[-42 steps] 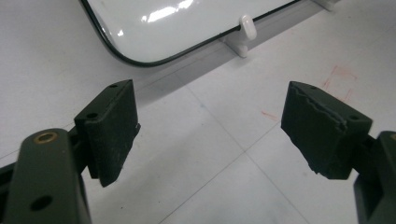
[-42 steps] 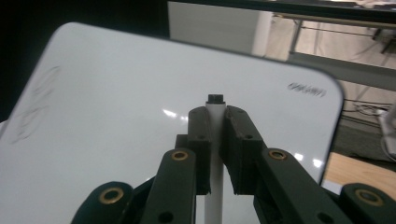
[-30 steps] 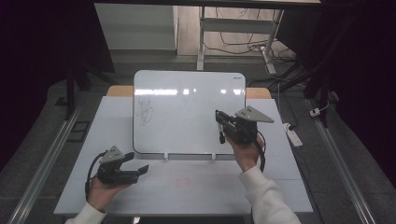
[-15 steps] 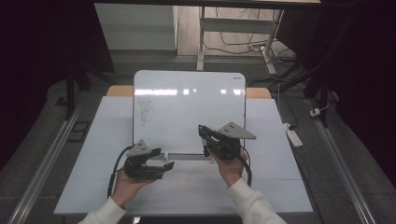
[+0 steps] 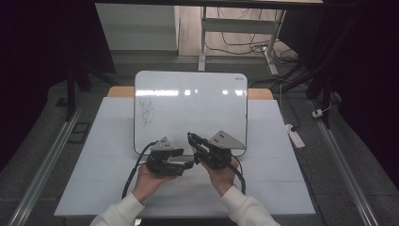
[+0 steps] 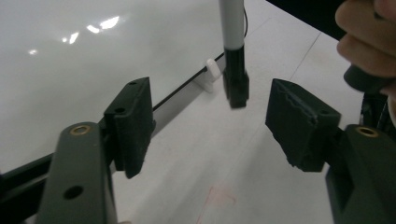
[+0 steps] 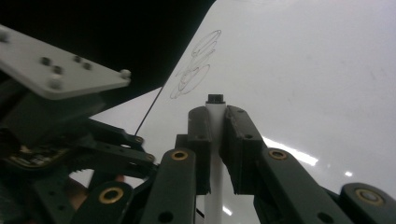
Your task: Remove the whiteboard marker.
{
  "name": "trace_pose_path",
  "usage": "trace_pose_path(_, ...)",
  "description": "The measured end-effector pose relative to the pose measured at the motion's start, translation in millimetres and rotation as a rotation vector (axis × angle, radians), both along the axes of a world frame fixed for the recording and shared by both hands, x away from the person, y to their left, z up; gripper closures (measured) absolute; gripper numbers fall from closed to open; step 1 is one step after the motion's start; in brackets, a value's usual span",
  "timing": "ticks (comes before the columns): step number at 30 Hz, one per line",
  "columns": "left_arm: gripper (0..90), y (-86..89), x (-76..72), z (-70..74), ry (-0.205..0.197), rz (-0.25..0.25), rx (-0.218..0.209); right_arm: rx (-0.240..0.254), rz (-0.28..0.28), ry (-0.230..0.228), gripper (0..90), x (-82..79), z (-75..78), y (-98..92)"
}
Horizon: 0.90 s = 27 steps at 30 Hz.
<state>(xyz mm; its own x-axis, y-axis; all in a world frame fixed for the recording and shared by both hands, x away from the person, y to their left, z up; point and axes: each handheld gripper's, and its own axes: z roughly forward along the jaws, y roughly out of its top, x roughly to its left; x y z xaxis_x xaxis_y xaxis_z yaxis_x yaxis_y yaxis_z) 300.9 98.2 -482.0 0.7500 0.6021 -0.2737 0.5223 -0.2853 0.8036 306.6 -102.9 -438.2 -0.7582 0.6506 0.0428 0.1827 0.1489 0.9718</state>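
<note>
While clamped in the right tool (image 7: 212,140), white marker (image 6: 232,28) with black cap between the wide-apart left tool (image 6: 210,121) jaws.

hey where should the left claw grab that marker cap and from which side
Grip the black cap across its sides, coming up from its free lower end. The right claw clamps the white barrel, leaving the cap exposed between the open left claw pads.

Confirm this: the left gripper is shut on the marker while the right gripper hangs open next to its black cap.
The sides are swapped. The right gripper view shows the right gripper shut on the marker; the left gripper view shows the left gripper open beside the black cap.
</note>
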Motion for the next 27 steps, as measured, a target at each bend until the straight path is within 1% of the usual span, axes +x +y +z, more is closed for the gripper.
trace_pose_path(4, 42.6, -3.7, 4.2, -2.1, 0.010, -0.020, -0.010, 0.009, 0.002, -0.002, 80.2, -2.0, -0.7, 2.3)
trace_pose_path(7, 49.8, -7.3, 7.3, -3.5, 0.020, -0.037, -0.026, 0.010, 0.005, -0.006, 80.3, -3.0, -1.3, 3.6)
trace_pose_path(9, 54.8, -8.1, 8.5, -3.6, 0.020, -0.043, -0.025, 0.008, 0.008, -0.004, 80.2, -3.6, -2.2, 4.2)
trace_pose_path(13, 61.9, -9.2, 9.9, -4.8, 0.034, -0.055, -0.027, 0.012, 0.013, -0.007, 80.2, -5.5, -2.6, 5.9)
trace_pose_path(18, 74.3, -9.4, 9.3, -5.1, 0.034, -0.057, -0.018, 0.007, 0.009, -0.025, 80.2, -7.9, -2.4, 7.2)
trace_pose_path(21, 75.8, -9.1, 9.3, -4.9, 0.035, -0.051, -0.013, 0.005, 0.008, -0.028, 80.2, -8.6, -2.3, 7.2)
trace_pose_path(22, 76.1, -8.8, 9.6, -5.4, 0.032, -0.045, -0.004, 0.002, 0.009, -0.029, 80.2, -8.8, -2.4, 7.4)
trace_pose_path(27, 76.9, -8.6, 9.8, -6.6, 0.031, -0.046, 0.007, -0.016, 0.018, -0.038, 80.0, -9.1, -3.9, 9.1)
